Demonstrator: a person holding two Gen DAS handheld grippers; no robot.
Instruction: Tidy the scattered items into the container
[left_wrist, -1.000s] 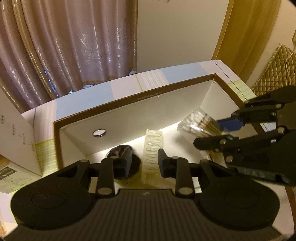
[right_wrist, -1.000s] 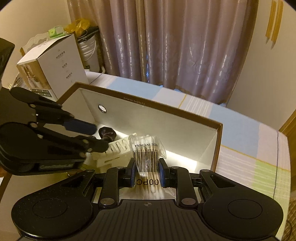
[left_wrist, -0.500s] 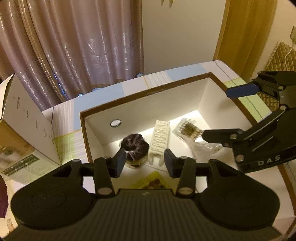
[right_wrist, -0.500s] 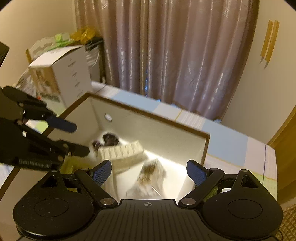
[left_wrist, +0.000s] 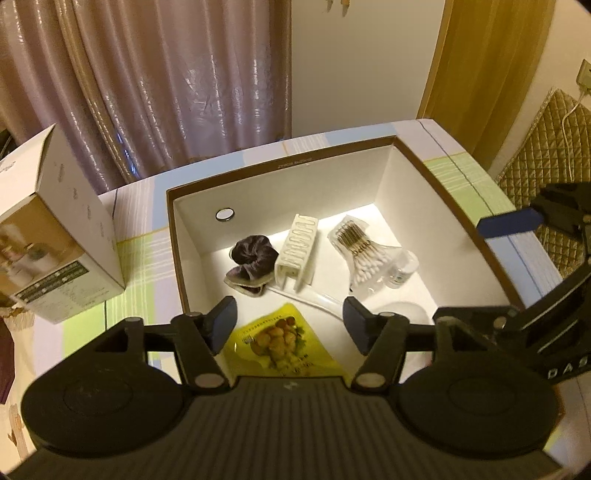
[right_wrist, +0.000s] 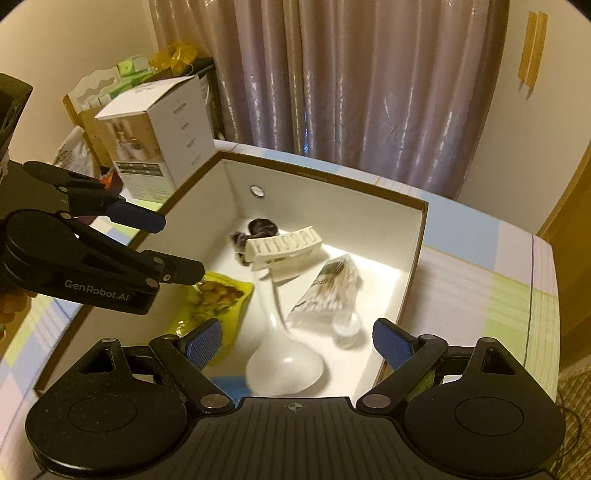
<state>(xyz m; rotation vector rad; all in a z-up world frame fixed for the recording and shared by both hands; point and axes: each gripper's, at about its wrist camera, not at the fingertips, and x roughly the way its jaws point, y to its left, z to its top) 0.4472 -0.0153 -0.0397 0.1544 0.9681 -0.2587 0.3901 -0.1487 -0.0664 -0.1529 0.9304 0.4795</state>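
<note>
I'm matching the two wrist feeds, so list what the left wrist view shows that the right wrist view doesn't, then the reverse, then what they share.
Only the left wrist view: a gold curtain and a quilted cushion at its right.

Only the right wrist view: cluttered shelves behind the carton, and tape strips on the wall.

Both: the white box, holding a dark scrunchie, white hair clip, cotton swab pack, small bottle, ladle and yellow snack packet; both grippers open and empty.
</note>
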